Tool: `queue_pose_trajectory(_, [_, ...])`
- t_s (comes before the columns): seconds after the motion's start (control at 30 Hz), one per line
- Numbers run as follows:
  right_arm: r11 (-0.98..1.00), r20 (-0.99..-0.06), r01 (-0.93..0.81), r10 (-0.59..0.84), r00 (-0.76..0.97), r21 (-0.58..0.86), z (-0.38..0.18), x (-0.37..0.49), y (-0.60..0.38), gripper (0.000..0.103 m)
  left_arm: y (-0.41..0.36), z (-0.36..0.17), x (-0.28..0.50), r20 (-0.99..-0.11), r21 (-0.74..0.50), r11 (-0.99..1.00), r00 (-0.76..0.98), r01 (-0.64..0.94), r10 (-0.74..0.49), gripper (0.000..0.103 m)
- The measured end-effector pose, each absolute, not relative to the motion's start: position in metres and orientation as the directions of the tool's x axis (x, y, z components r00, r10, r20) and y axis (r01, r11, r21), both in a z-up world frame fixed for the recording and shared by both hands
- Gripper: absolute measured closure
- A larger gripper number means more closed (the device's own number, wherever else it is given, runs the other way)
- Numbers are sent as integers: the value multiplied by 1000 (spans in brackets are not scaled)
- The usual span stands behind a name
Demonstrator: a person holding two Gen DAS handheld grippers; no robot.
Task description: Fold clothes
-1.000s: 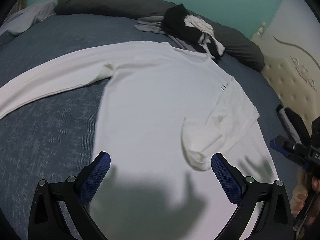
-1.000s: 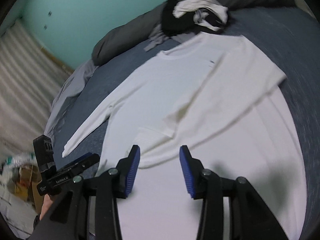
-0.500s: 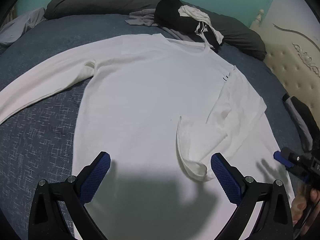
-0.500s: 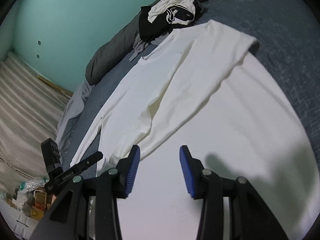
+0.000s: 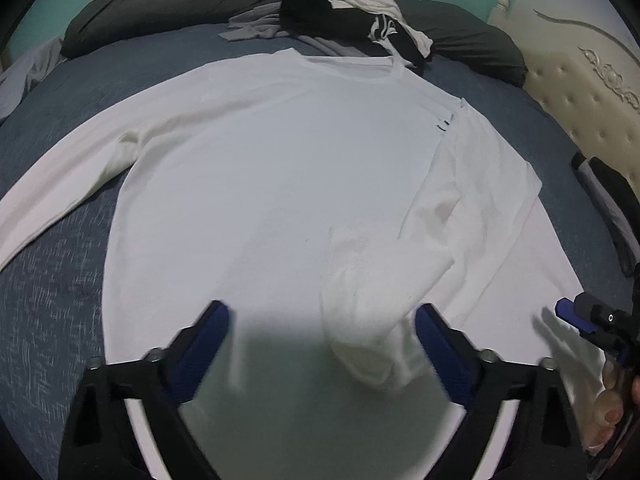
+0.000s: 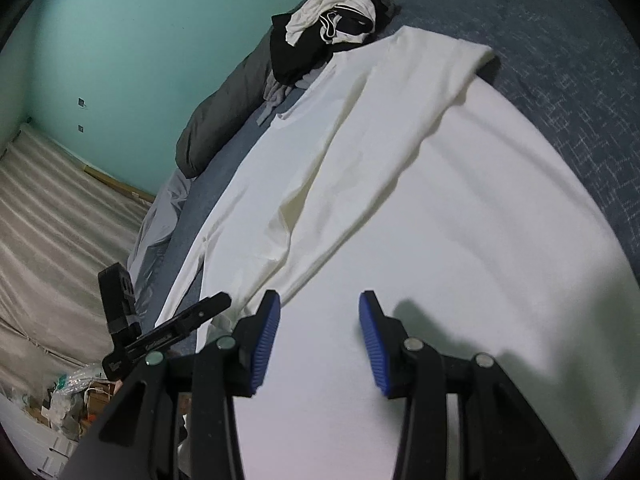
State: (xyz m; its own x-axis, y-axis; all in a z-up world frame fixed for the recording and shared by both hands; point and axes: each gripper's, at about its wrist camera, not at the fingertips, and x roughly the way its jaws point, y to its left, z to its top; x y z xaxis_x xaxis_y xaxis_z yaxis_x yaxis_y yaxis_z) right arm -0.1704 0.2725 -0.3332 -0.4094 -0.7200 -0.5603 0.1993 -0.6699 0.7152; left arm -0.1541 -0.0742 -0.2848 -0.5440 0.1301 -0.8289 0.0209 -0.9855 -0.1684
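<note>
Both my left claw point(image 5: 322, 338) and right claw point(image 6: 319, 334) now hang spread and empty, drawn lower over the hem of the white long-sleeve shirt point(image 5: 272, 184) flat on the bed point(image 5: 52, 280), one sleeve point(image 5: 452, 216) folded in, the other sleeve point(image 5: 68, 176) outstretched.

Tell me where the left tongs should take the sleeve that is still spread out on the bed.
Grip the outstretched sleeve near its cuff end, at the far left of the left wrist view, coming in from the bed side with the left tongs low. It lies flat and straight away from the white shirt, so the end would likely swing across, matching the folded sleeve.
</note>
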Motion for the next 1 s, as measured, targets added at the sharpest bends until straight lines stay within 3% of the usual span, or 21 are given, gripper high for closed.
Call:
queue_pose_trajectory(0.2, [-659, -549, 176, -722, -421, 731, -334, -171, 280, 62, -66, -291, -166, -845, -180, -984, -510, -7, 159, 37])
queue_pose_trajectory(0.27, [-659, -549, 175, -722, -422, 732, -334, -171, 281, 62, -68, -295, -168, -848, -200, -980, -500, -8, 177, 58])
queue_pose_trajectory(0.4, [-656, -546, 177, -724, -422, 734, -334, -170, 281, 62, -71, -296, -169, -845, -231, -973, -493, -13, 208, 77])
queue_pose_trajectory(0.43, [-656, -546, 176, -724, -422, 734, -334, -169, 282, 62, -71, -295, -169, -843, -231, -973, -497, -14, 208, 92])
queue_pose_trajectory(0.47, [-655, -545, 175, -724, -422, 735, -334, -169, 282, 62, -70, -292, -168, -839, -226, -974, -504, -17, 203, 100])
queue_pose_trajectory(0.8, [-655, -543, 177, -724, -425, 735, -333, -171, 282, 62, -91, -255, -126, -759, -243, -970, -629, 33, 169, 100])
queue_pose_trajectory(1.0, [-660, -550, 174, -720, -424, 730, -334, -171, 284, 62, -107, -262, -114, -756, -266, -959, -639, 100, 143, 100])
